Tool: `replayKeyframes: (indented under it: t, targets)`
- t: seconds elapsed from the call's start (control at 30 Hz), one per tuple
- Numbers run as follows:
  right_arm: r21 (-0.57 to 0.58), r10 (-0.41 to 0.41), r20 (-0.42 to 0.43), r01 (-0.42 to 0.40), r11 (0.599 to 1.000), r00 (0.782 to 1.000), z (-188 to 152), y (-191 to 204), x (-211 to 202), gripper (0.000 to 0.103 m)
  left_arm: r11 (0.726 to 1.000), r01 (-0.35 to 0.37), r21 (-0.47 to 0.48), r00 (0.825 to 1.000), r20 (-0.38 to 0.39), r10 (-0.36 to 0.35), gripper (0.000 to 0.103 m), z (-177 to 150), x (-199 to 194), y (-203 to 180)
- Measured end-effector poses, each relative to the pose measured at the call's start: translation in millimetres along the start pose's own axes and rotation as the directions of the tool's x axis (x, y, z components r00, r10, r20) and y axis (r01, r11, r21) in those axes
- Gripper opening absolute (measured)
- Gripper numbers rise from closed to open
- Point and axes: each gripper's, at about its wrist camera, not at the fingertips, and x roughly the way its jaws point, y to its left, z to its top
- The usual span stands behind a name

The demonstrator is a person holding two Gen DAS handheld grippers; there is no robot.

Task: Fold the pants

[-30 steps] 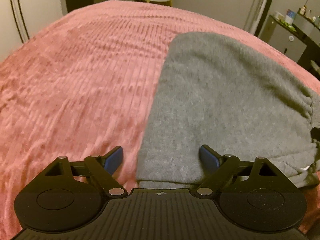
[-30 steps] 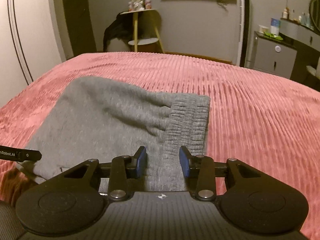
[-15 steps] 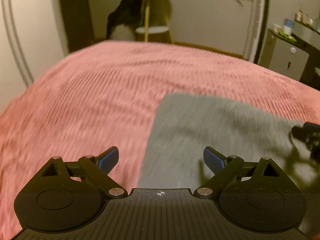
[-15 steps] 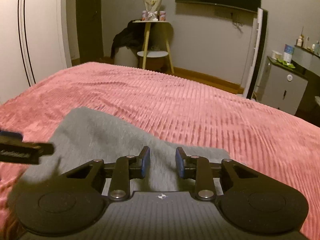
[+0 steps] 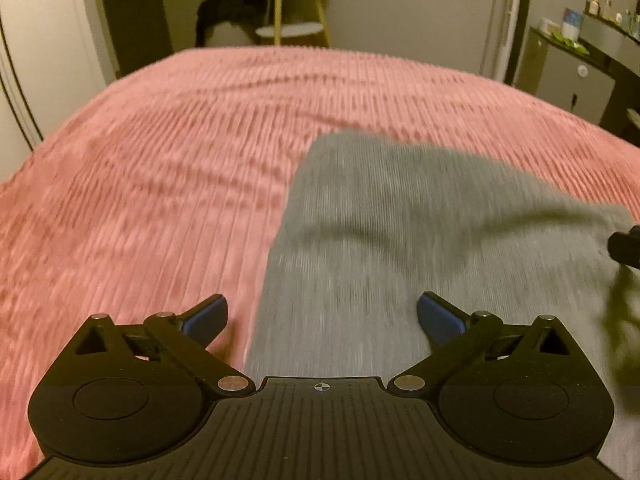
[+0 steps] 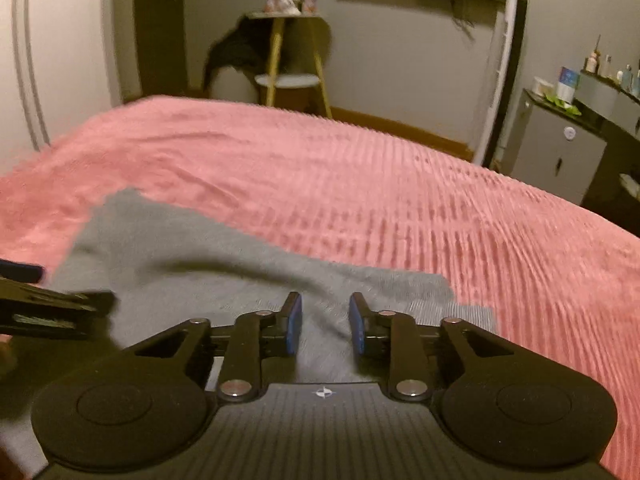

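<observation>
Grey folded pants [image 5: 420,248] lie on the pink ribbed bedspread [image 5: 160,184]; they also show in the right wrist view [image 6: 208,264]. My left gripper [image 5: 322,318] is wide open and empty, its fingers straddling the pants' near left edge. My right gripper [image 6: 325,326] is partly open and empty, just above the pants' near right part by the ribbed waistband [image 6: 460,308]. The left gripper shows at the left edge of the right wrist view [image 6: 52,312]. Both views are blurred.
The bedspread [image 6: 440,208] spreads wide on all sides. Beyond the bed stand a wooden stool with a white shelf [image 6: 286,80], a dark garment [image 6: 236,52], and a grey cabinet [image 6: 560,156] at the right.
Both grippers have tilted up and drawn back from the pants, so more of the room shows. The right gripper's jaws have stayed at about the same narrow gap. The left stayed wide open.
</observation>
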Motion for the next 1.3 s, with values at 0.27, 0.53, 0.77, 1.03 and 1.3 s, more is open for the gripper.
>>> replayKeyframes:
  t: [0.27,0.53,0.77,1.03,1.3]
  targets:
    - [0.275,0.121,0.009,-0.119,0.954,0.993,-61.6,-32.6,-87.6,0.033,0.999,0.009,-0.032,0.999,-0.032,-0.01,0.103,-34.4,-33.9,5.4]
    - [0.571,0.219,-0.003,-0.179,0.802,0.976,-93.0,-80.2,-104.5,0.048,0.998,-0.011,-0.067,0.999,-0.03,0.009,0.103,-44.7,-57.2,5.9]
    - [0.675,0.294,0.034,-0.239,0.698,0.955,-100.6,-87.7,-91.6,0.057,0.992,0.031,-0.119,0.998,-0.054,-0.038,0.103,-53.6,-65.7,8.2]
    - [0.731,0.34,0.035,-0.256,0.633,0.94,-100.7,-86.8,-76.1,0.057,0.99,0.031,-0.135,0.996,-0.077,-0.042,0.103,-57.1,-63.9,6.6]
    - [0.771,0.321,-0.018,-0.191,0.608,0.947,-97.9,-69.9,-39.1,0.012,0.984,0.044,-0.17,0.996,-0.07,-0.057,0.103,-58.6,-65.9,11.7]
